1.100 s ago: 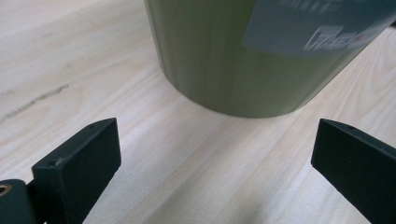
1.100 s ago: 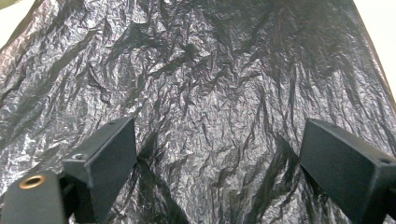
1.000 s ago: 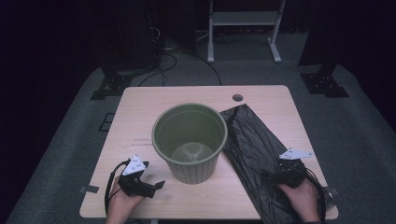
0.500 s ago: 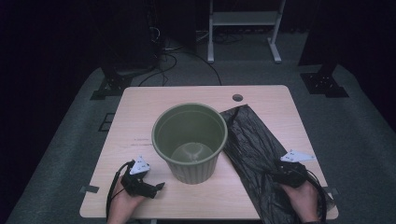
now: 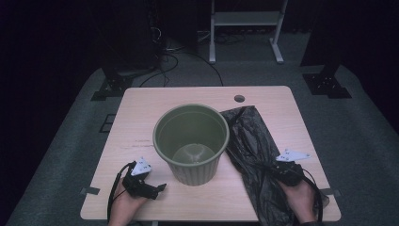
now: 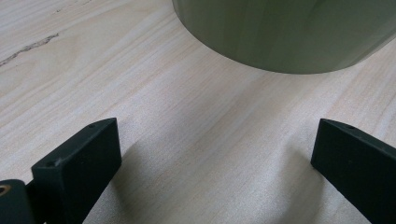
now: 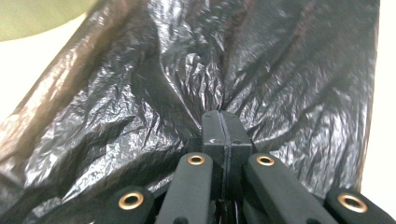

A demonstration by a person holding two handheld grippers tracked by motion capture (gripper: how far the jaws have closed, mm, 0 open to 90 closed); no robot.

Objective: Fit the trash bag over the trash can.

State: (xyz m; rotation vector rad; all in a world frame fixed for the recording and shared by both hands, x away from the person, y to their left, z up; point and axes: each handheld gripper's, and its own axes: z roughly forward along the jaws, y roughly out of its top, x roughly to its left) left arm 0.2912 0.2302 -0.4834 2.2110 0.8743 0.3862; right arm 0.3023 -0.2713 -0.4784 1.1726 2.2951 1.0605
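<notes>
Since a second ago, the right gripper has just been closing its jaws, and they now meet on a pinched fold of the crumpled black plastic bin bag; both hands sit where they were, and the bag and bin have not shifted. Nearest the person, at the front right of the pale wooden table, the right gripper lies low on the bag, creases of film gathering toward its shut tips. At the front left, the left gripper rests on the tabletop with its jaws spread wide apart and nothing between them; in the left gripper view, bare wood lies between the two black pads, and the curved wall of the bin stands just beyond.

Farther in, the round olive-green ribbed plastic waste bin stands upright near the table's middle, open at the top. The bag lies flat along its right side, its upper end touching the bin's rim, its lower end reaching the table's front edge. A small round cable hole sits near the far edge.
</notes>
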